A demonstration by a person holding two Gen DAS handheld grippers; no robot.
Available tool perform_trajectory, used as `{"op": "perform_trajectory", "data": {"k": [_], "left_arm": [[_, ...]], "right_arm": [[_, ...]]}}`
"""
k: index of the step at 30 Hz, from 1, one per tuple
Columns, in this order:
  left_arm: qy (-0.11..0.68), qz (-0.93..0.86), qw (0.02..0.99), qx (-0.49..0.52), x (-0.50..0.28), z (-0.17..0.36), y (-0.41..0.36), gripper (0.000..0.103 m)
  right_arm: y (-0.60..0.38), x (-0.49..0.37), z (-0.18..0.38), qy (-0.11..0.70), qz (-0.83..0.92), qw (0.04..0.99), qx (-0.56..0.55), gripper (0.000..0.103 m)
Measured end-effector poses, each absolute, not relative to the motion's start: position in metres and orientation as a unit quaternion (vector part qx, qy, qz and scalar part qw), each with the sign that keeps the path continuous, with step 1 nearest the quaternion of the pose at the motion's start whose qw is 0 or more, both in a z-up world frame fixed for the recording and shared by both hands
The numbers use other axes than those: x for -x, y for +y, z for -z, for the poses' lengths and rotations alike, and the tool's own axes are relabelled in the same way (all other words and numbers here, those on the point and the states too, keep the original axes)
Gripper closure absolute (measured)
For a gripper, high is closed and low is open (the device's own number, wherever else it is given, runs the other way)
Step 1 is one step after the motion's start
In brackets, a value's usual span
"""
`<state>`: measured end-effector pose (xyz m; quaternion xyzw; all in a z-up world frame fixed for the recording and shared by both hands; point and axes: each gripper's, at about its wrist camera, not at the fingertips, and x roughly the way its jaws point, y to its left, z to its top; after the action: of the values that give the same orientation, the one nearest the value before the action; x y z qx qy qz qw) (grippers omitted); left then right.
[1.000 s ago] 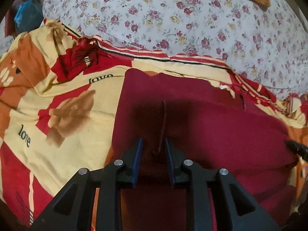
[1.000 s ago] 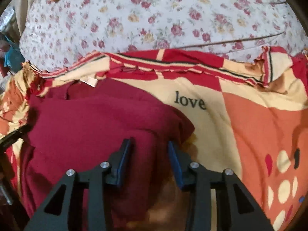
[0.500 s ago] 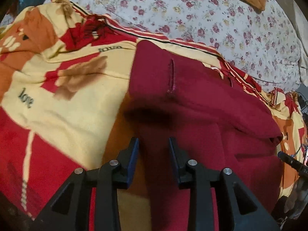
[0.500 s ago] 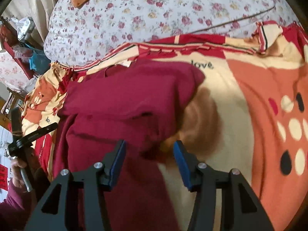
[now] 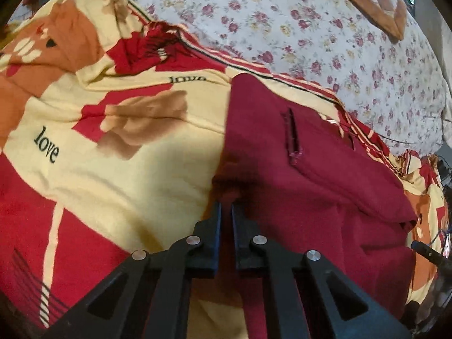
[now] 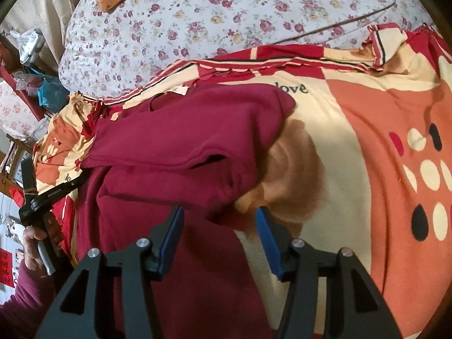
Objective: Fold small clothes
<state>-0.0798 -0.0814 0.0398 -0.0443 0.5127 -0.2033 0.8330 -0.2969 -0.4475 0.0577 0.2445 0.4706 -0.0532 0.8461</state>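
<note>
The left claw (image 5: 226,206) is clenching on the near left edge of the dark red garment (image 5: 310,175), with a pinch of cloth showing between its tips. The right claw (image 6: 219,217) is standing released, its blue pads (image 6: 172,237) apart over the garment's right edge. The garment is lying partly folded on a patterned blanket (image 5: 118,169) covering the bed, just below a floral quilt (image 6: 214,14).
</note>
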Motion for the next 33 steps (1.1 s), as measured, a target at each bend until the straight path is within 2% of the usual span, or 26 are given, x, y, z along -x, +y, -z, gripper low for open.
{"op": "perform_trajectory", "data": {"k": [4, 7, 10, 12, 13, 17, 19, 25, 27, 29, 31, 33], "left_arm": [[0.502, 0.202, 0.841, 0.020, 0.089, -0.042, -0.094, 0.103], [0.502, 0.204, 0.840, 0.022, 0.091, -0.047, -0.097, 0.103], [0.500, 0.202, 0.842, 0.008, 0.093, -0.050, -0.099, 0.103], [0.502, 0.199, 0.842, 0.001, 0.094, -0.049, -0.100, 0.103], [0.503, 0.197, 0.841, 0.001, 0.095, -0.049, -0.099, 0.103], [0.505, 0.195, 0.841, 0.006, 0.096, -0.046, -0.096, 0.103], [0.511, 0.193, 0.837, 0.017, 0.098, -0.045, -0.094, 0.103], [0.488, 0.185, 0.853, -0.012, 0.114, -0.062, -0.090, 0.103], [0.486, 0.185, 0.854, -0.019, 0.120, -0.066, -0.089, 0.103], [0.485, 0.188, 0.854, -0.025, 0.126, -0.069, -0.090, 0.102], [0.484, 0.191, 0.853, -0.037, 0.136, -0.073, -0.091, 0.098], [0.485, 0.198, 0.851, -0.041, 0.146, -0.075, -0.091, 0.097]], "right_arm": [[-0.449, 0.293, -0.057, 0.471, 0.077, 0.848, -0.233, 0.046], [-0.451, 0.283, -0.057, 0.468, 0.091, 0.851, -0.221, 0.033], [-0.455, 0.265, -0.047, 0.473, 0.116, 0.851, -0.197, 0.033], [-0.459, 0.255, -0.037, 0.487, 0.132, 0.847, -0.171, 0.063], [-0.459, 0.252, -0.033, 0.496, 0.139, 0.844, -0.153, 0.087], [-0.451, 0.262, -0.033, 0.491, 0.146, 0.852, -0.108, 0.086], [-0.452, 0.265, -0.028, 0.493, 0.147, 0.849, -0.119, 0.086], [-0.451, 0.296, -0.056, 0.486, 0.120, 0.851, -0.158, 0.078], [-0.449, 0.307, -0.068, 0.476, 0.111, 0.857, -0.165, 0.073], [-0.445, 0.318, -0.075, 0.472, 0.099, 0.860, -0.167, 0.056], [-0.441, 0.325, -0.074, 0.479, 0.076, 0.857, -0.171, 0.051], [-0.434, 0.332, -0.070, 0.492, 0.052, 0.851, -0.177, 0.051]]}}
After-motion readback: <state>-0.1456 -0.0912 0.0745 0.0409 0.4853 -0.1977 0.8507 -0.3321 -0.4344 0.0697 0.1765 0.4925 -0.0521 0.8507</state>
